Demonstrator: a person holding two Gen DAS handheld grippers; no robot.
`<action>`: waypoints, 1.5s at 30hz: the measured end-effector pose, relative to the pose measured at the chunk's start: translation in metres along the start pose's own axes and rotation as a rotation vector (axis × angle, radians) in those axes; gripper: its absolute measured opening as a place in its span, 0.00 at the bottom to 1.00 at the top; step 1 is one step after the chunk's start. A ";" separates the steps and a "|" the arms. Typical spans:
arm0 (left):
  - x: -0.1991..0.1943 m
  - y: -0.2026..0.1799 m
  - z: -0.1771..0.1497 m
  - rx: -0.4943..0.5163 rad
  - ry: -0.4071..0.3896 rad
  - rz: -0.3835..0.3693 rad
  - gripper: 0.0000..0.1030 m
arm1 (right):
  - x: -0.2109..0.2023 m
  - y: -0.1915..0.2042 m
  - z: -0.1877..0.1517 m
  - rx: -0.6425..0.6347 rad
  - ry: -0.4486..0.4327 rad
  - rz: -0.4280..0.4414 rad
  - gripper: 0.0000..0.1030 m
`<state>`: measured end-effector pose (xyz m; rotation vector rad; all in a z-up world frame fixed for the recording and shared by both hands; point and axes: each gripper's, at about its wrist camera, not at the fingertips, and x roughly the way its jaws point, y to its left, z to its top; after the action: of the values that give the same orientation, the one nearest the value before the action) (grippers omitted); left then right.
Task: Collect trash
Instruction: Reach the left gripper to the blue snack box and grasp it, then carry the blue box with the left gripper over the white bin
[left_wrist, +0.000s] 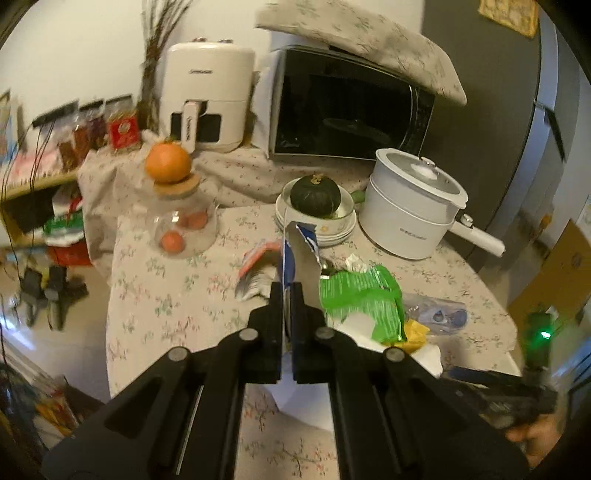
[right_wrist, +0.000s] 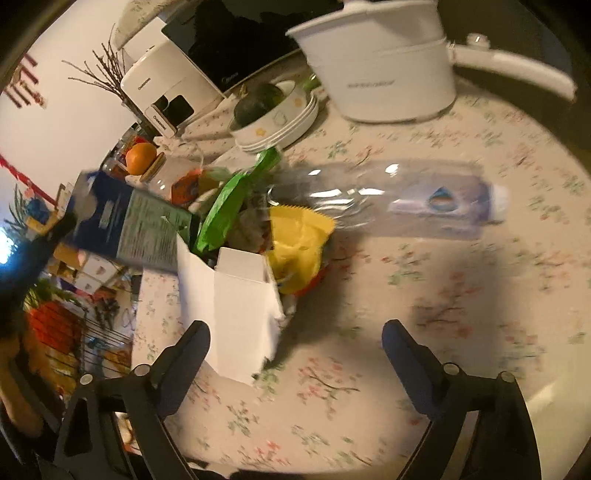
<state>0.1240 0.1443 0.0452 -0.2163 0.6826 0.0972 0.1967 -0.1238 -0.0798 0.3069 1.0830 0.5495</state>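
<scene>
My left gripper (left_wrist: 286, 291) is shut on a flattened blue and white carton (left_wrist: 289, 254), held edge-on above the table; the carton also shows in the right wrist view (right_wrist: 125, 221). On the floral tablecloth lie a green wrapper (left_wrist: 360, 299) (right_wrist: 229, 203), a yellow wrapper (left_wrist: 413, 334) (right_wrist: 295, 240), a clear plastic bottle (left_wrist: 439, 314) (right_wrist: 399, 199), a white open box (right_wrist: 236, 310) and a red and silver wrapper (left_wrist: 255, 269). My right gripper (right_wrist: 295, 347) is open and empty, low over the table beside the white box.
A white electric pot (left_wrist: 410, 206) (right_wrist: 384, 62), stacked bowls holding a dark squash (left_wrist: 316, 195), a glass jar topped with an orange (left_wrist: 170, 162), an air fryer (left_wrist: 207, 96) and a microwave (left_wrist: 351, 107) stand behind. The table edge (left_wrist: 110, 295) drops left to a cluttered floor.
</scene>
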 end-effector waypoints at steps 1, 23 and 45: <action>-0.002 0.004 -0.004 -0.017 0.000 -0.009 0.04 | 0.004 0.001 0.001 0.005 0.002 0.010 0.83; -0.044 0.030 -0.024 -0.071 -0.089 -0.119 0.04 | -0.092 0.032 -0.003 -0.056 -0.187 0.233 0.04; -0.054 -0.047 -0.033 0.011 -0.059 -0.386 0.04 | -0.247 -0.077 -0.054 0.056 -0.389 0.141 0.04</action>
<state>0.0701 0.0898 0.0625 -0.3295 0.5727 -0.2692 0.0819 -0.3280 0.0423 0.5190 0.7043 0.5576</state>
